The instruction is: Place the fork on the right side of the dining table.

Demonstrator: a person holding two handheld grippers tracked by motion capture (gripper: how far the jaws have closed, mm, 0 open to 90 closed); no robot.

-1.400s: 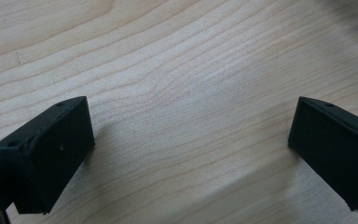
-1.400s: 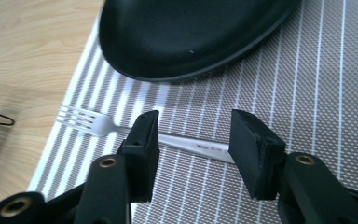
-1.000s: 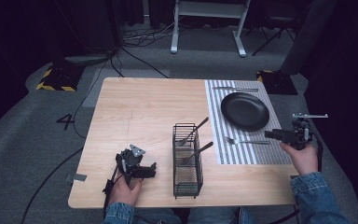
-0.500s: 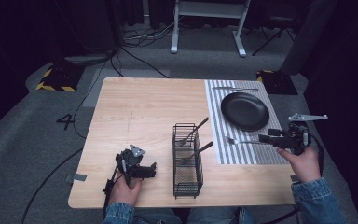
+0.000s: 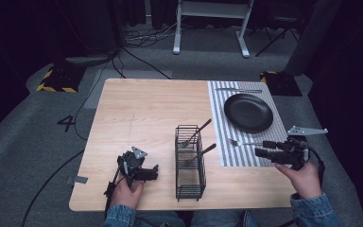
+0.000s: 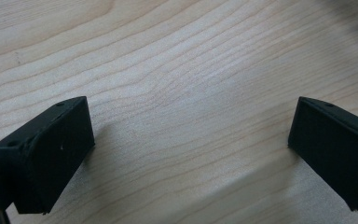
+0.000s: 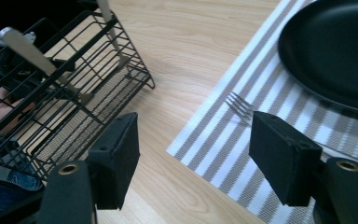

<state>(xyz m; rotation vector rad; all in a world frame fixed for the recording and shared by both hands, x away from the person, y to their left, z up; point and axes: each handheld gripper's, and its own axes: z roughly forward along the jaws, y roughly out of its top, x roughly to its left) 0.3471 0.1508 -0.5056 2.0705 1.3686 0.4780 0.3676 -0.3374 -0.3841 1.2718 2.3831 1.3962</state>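
Right tool (image 5: pixel 261 148) held level just above the grey-and-white striped woven placemat (image 5: pixel 236 158), jaws spread apart, empty, aimed toward 9 o'clock along the silver metal fork (image 5: pixel 238 142). Fork flat on the placemat at 7 o'clock of the round black plate (image 5: pixel 248 112), tines toward 9 o'clock, handle end just ahead of the open jaws. From the right gripper view: tines (image 7: pixel 240 106) on the stripes, near the far jaw of the right tool (image 7: pixel 193 158), not yet between the two. Left tool (image 5: pixel 153 172) resting on the pale wooden table (image 5: pixel 146 109) at 9 o'clock of the black wire cutlery basket (image 5: pixel 190 163), jaws likewise wide apart (image 6: pixel 191 149) over bare wood.

Likely trouble: closing off-centre, so one jaw pushes the thin handle sideways and spins the fork against the plate rim; pressing too low, so the jaws snag the weave and drag the placemat; lifting by the very tip, so the fork tilts and slips out.

Count: one fork on the placemat, one plate, one placemat, one basket, two metal utensils in the basket (image 5: pixel 196 132), one slim silver utensil (image 5: pixel 238 90) at 12 o'clock of the plate, two tools.
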